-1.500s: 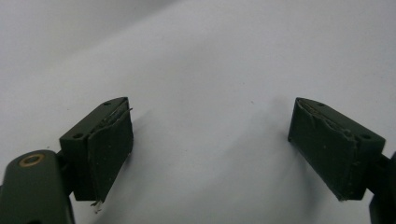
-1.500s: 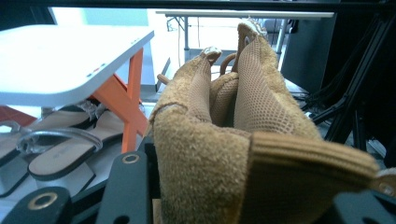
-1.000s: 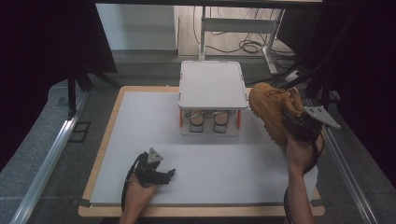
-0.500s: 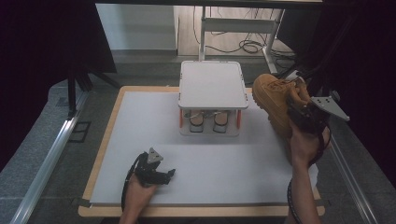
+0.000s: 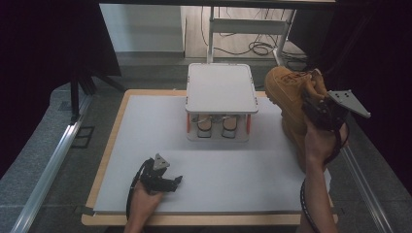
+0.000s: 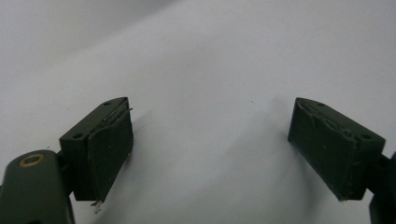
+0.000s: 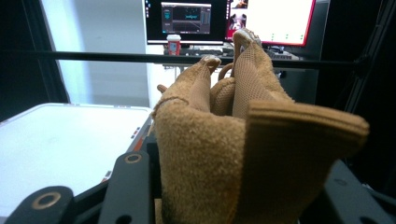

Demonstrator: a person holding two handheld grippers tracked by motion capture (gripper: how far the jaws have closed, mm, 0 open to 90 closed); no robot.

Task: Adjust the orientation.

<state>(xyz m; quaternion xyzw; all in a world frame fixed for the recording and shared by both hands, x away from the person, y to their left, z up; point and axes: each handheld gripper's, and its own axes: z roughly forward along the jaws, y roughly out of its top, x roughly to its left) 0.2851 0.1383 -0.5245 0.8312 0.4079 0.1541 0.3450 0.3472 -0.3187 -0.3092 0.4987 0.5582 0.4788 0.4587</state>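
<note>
In the high view the right gripper (image 5: 318, 109) sits at about three o'clock of the table, its jaws closed on the collar of a tan boot (image 5: 289, 94) — the boot hangs clear of the white mat (image 5: 145, 131), toe pointing toward twelve o'clock, just to the right of the small white shelf stand (image 5: 221, 87). The right gripper view looks straight into that collar: the suede heel cuff of the boot (image 7: 210, 158) is pressed between the two black jaws, with the tongue and laces rising beyond it. The stand's flat white top (image 7: 65, 140) lies to the nine o'clock side of that view, and lit monitors (image 7: 229, 21) stand far off at twelve o'clock.

On the lower shelf of the stand a pair of shoes (image 5: 216, 125) shows, though the shade there makes it hard to tell their kind.

The left gripper (image 5: 163, 180) rests at about seven o'clock of the mat, low over its surface. In the left gripper view (image 6: 210, 149) its jaws stand wide apart — nothing but bare white mat between them.
</note>
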